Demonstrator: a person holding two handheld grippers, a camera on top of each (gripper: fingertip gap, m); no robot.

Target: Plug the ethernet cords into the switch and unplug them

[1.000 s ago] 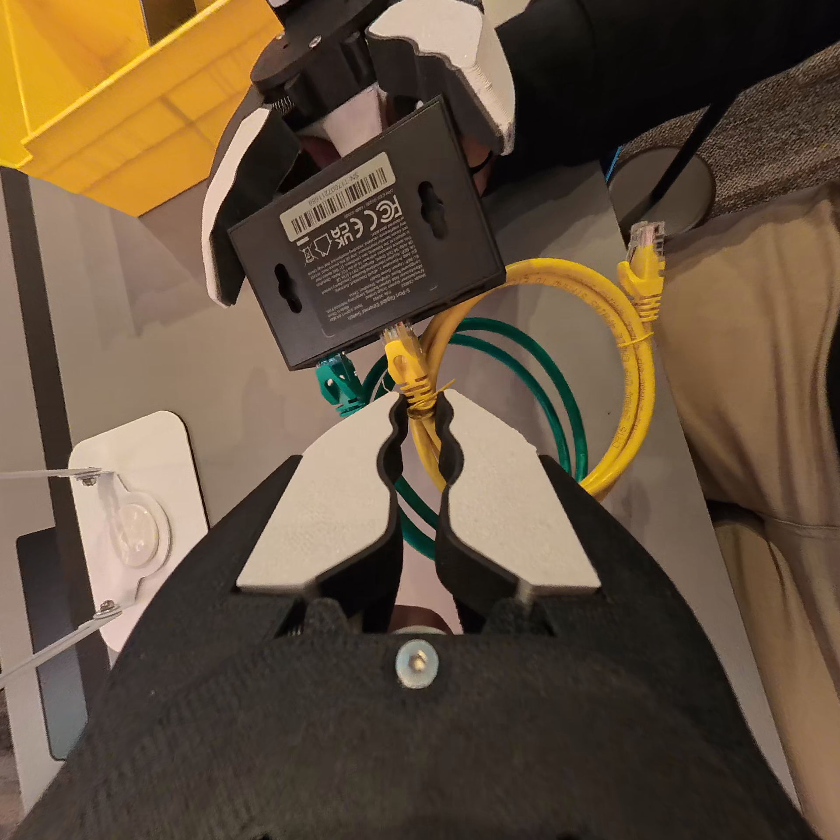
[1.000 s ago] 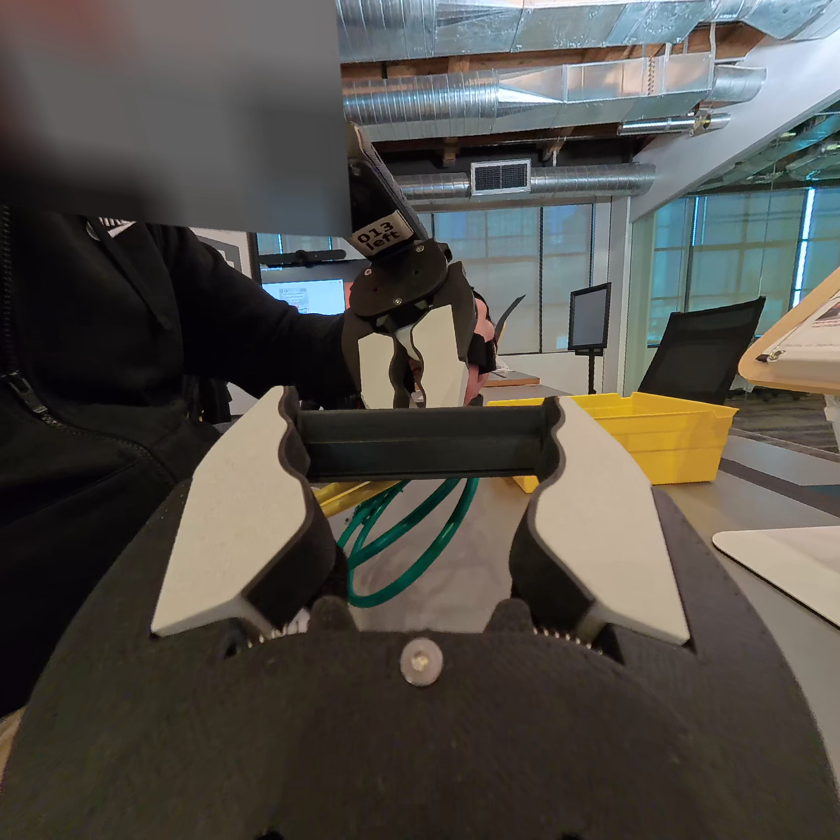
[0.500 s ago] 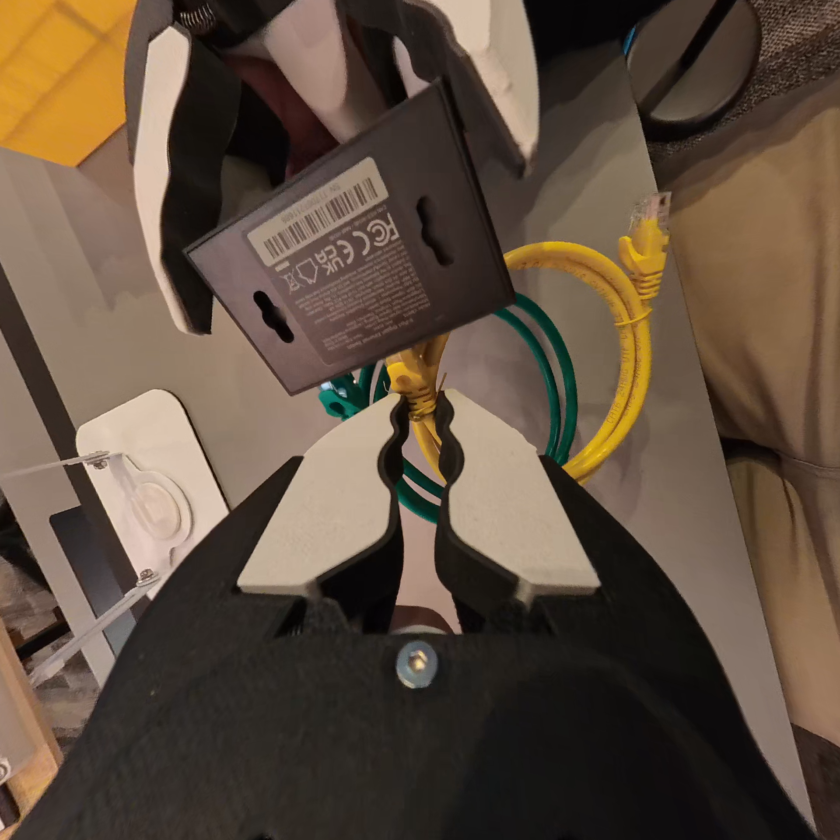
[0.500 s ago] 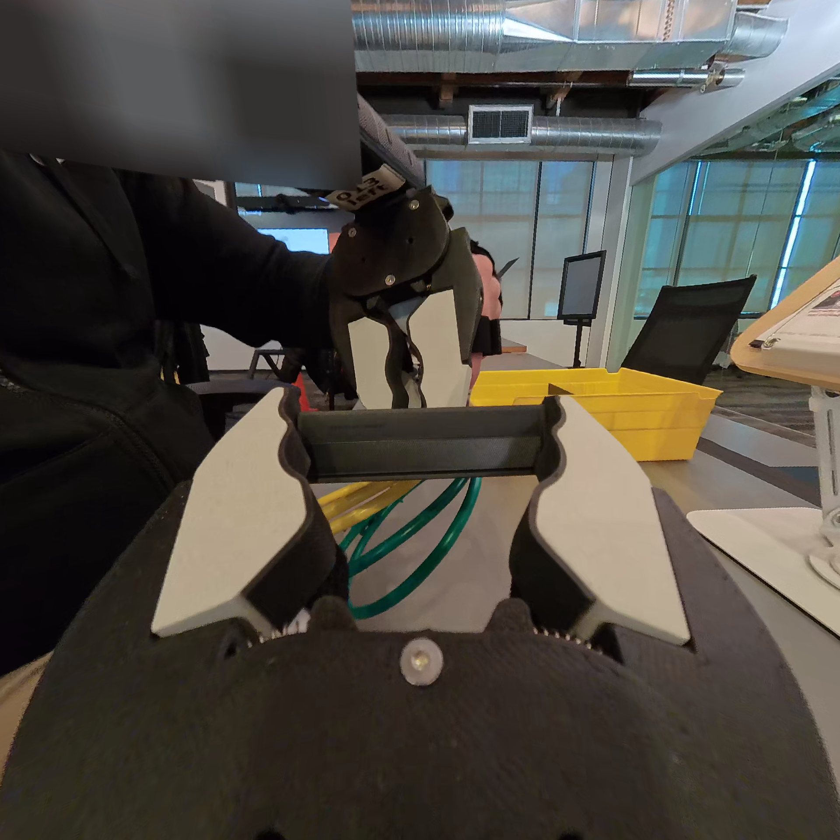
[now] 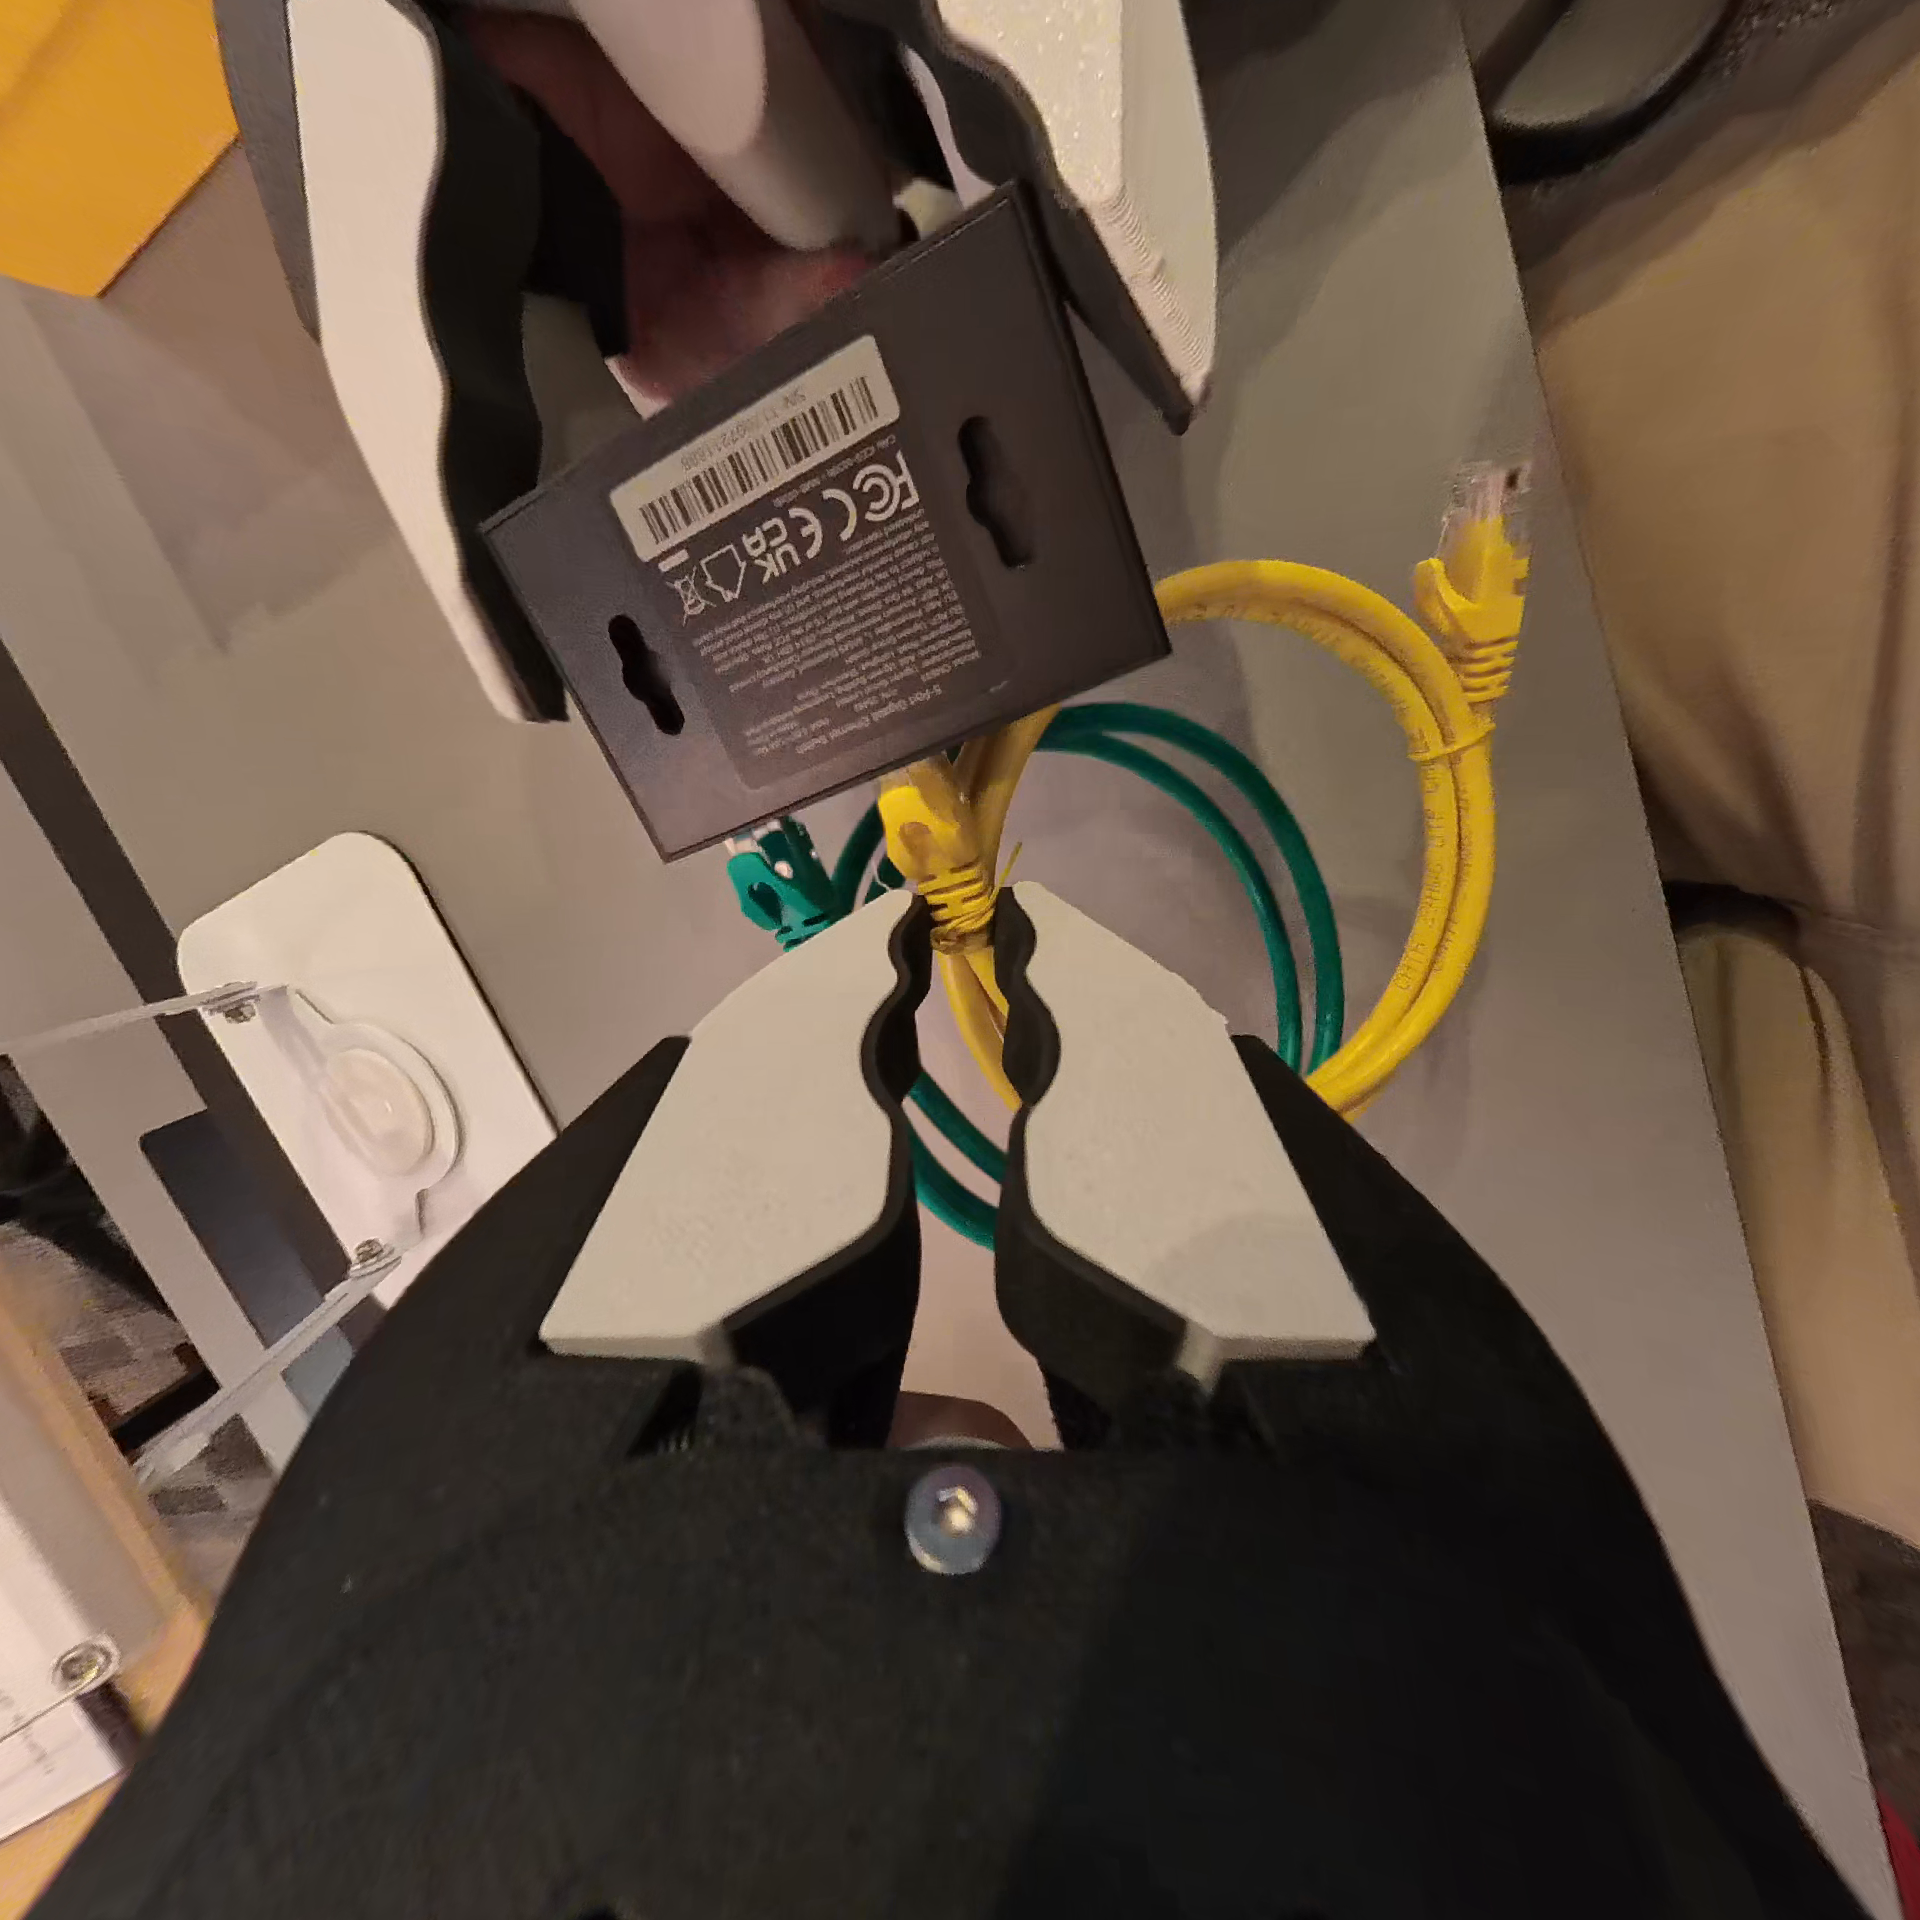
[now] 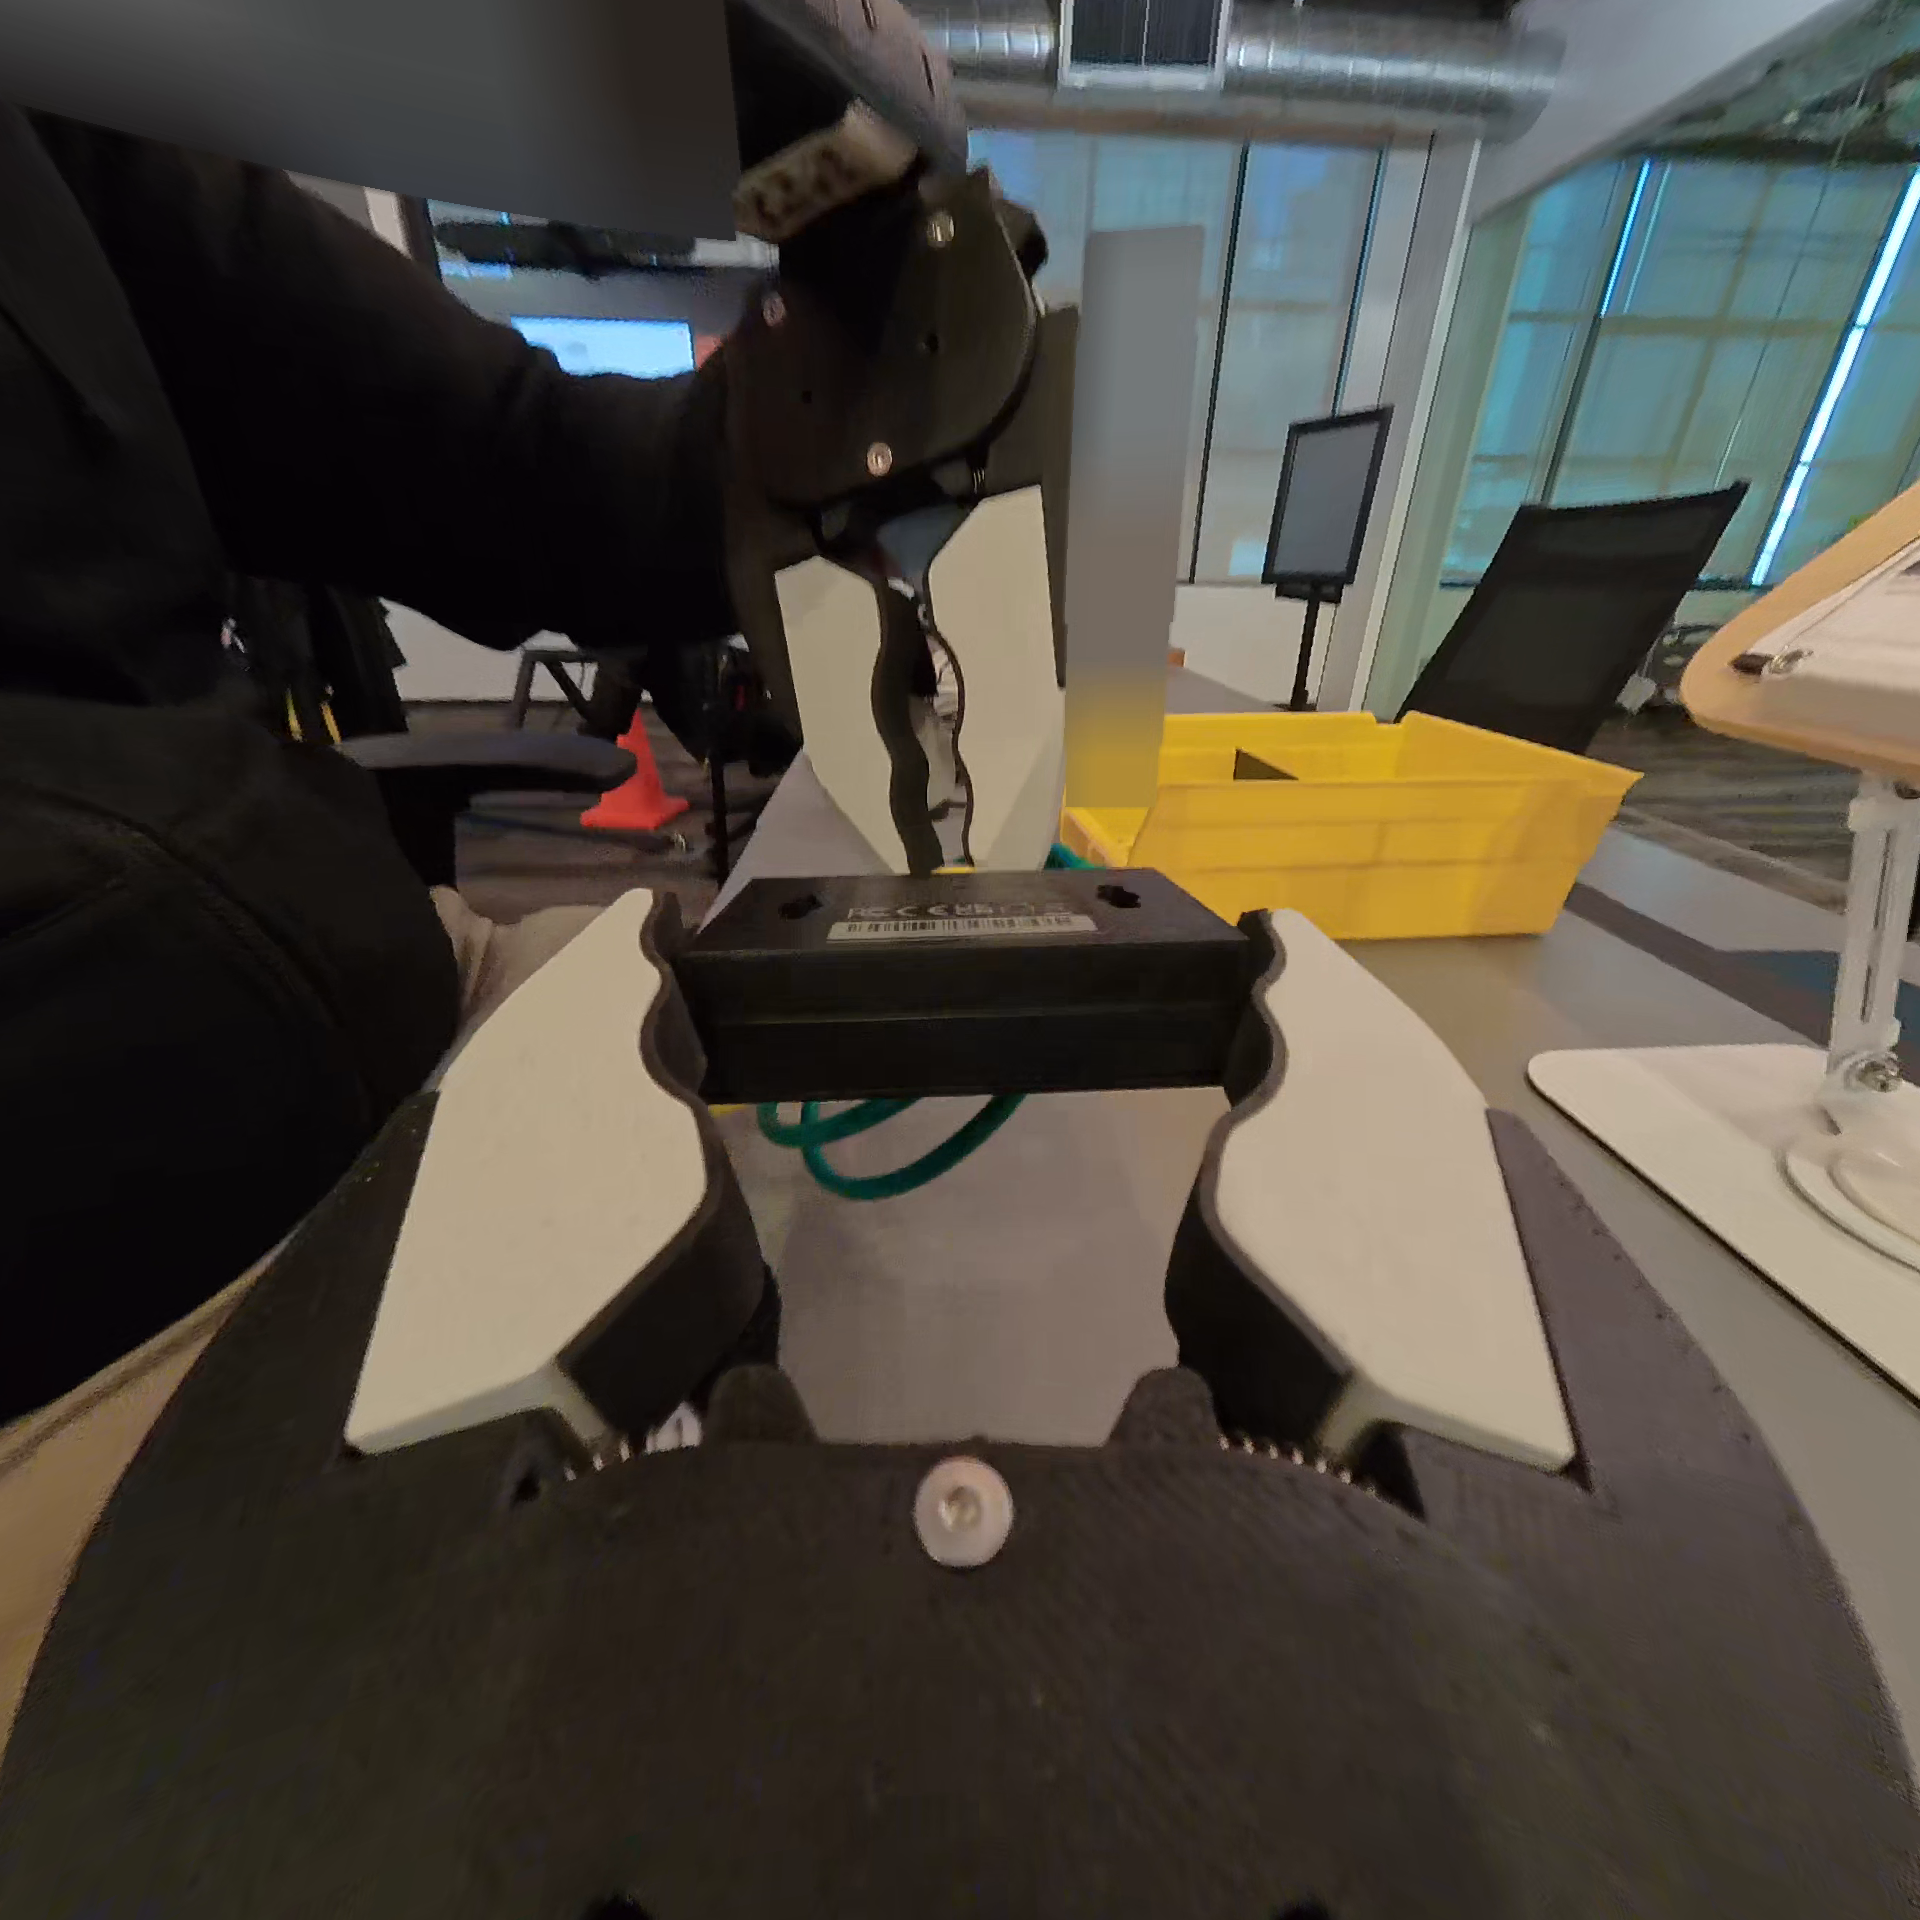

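Right hand-held gripper (image 6: 961,1023) clamps the switch (image 6: 961,987); left hand-held gripper (image 5: 961,940) pinches the yellow cord (image 5: 940,873) at its port edge.

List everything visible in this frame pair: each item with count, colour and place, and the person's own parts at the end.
switch: 1, black, held off the table, label side up.
yellow ethernet cord: 1, coiled on the table; one plug at the switch's edge, the other free.
green ethernet cord: 1, coiled under the yellow one.
yellow bin: 1, far side of the table.
white stand base: 1, on the table.
table: 1, grey.
office chair: 1, black, background.
right gripper: clamped on the switch.
left gripper: pinching the yellow cord behind its plug.
sleeve: black.
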